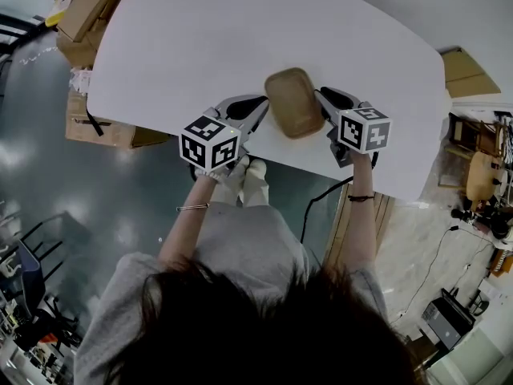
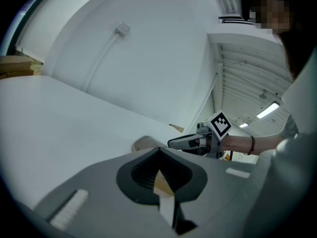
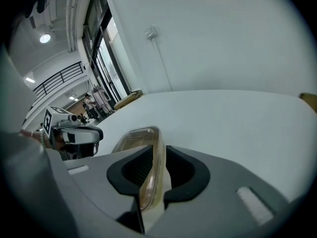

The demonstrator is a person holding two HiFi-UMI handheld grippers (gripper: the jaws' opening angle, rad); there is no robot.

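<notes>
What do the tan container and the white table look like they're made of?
The container looks like thin plastic: its rim is glossy and see-through with a brownish tint, though the tan body could be paper pulp. The table looks like smooth white laminate, matte with a soft sheen.

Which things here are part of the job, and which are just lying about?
In hand: lidded container; left gripper and right gripper, jaws shut on its edges.
Lying about: cardboard boxes beside the table; black cable on the floor.
</notes>
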